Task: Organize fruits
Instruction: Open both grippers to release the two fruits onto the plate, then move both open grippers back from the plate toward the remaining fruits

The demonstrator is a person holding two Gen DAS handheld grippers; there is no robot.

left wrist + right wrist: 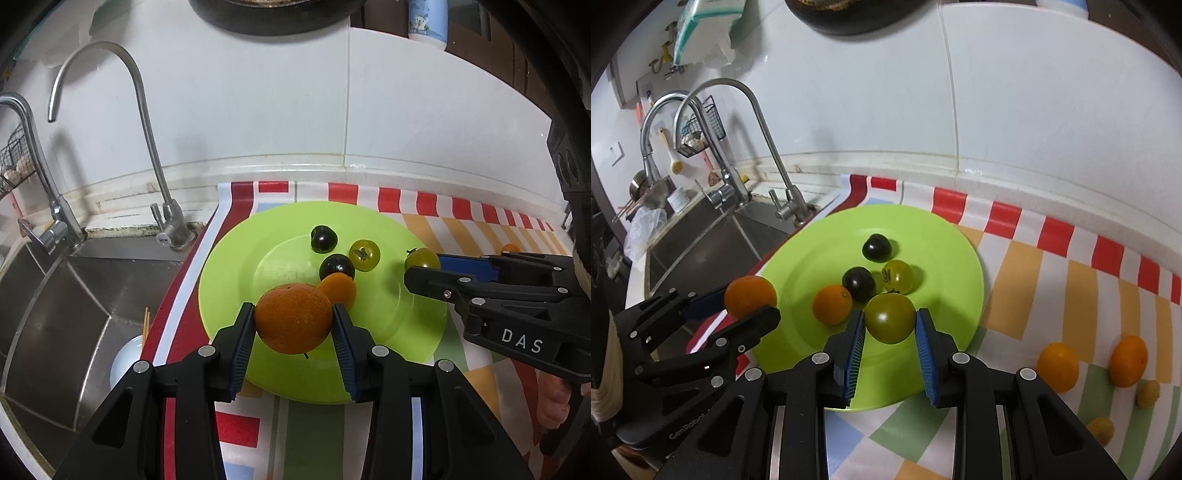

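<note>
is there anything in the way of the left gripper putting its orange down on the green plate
Partly. The left gripper holds the orange over the plate's near rim. A smaller orange and a dark tomato lie just beyond; the plate's left side looks free.

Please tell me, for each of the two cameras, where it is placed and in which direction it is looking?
Left wrist: on the left gripper, facing the wall, its fingers holding an orange over the green plate.
Right wrist: on the right gripper, facing the wall, holding a green tomato.
Shared: plate, faucet, each other's gripper.
</note>
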